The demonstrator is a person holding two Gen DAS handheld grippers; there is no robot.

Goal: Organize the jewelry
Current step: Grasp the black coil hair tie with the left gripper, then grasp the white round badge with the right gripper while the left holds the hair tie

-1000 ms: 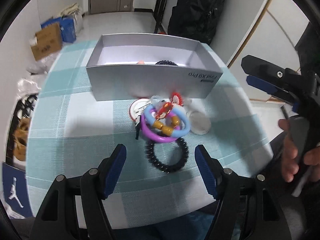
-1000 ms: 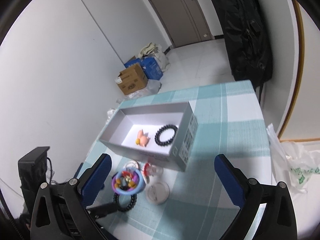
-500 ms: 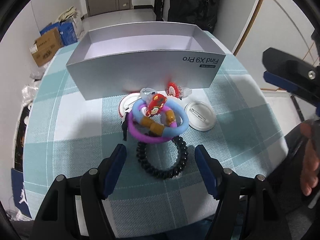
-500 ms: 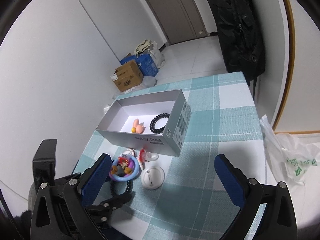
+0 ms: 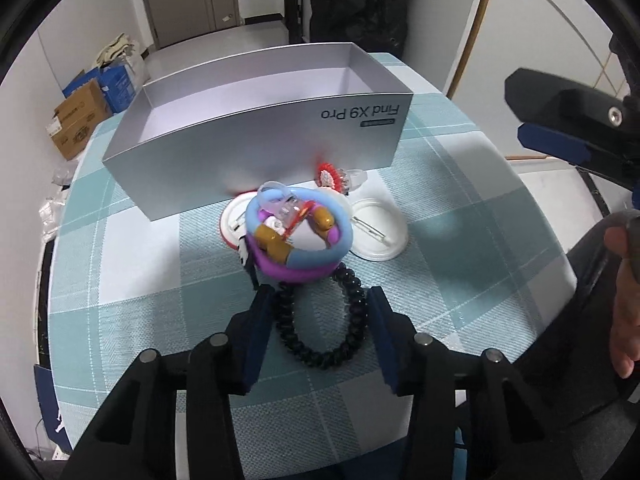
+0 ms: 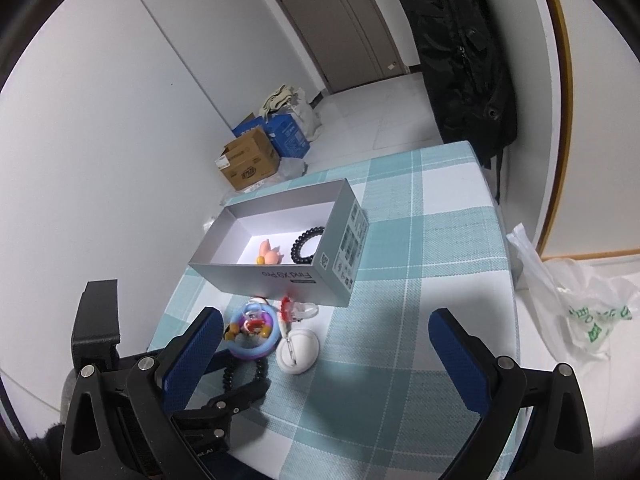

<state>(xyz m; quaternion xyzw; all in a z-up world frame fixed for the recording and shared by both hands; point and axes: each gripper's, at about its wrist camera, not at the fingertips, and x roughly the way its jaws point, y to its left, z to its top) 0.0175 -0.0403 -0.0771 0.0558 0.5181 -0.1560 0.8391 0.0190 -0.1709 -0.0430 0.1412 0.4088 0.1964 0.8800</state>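
A black coil hair tie (image 5: 320, 320) lies on the checked tablecloth between the fingers of my left gripper (image 5: 318, 322), which have closed in to touch its sides. Behind it sits a pile of blue and purple rings with a red charm (image 5: 298, 236), also in the right wrist view (image 6: 252, 332). A silver box (image 5: 256, 148) stands behind; it holds a black coil tie (image 6: 306, 240) and a pink flower piece (image 6: 269, 255). My right gripper (image 6: 326, 340) is open and empty, high above the table.
Two white round badges (image 5: 378, 232) and a red and clear hair clip (image 5: 340, 176) lie beside the pile. A black bag (image 6: 460, 52) hangs past the table's far edge. Cardboard boxes (image 6: 248, 164) stand on the floor. A plastic bag (image 6: 580, 308) lies on the right.
My left gripper has moved forward and down over the black coil hair tie and narrowed its fingers onto it. The right gripper has shifted a little.
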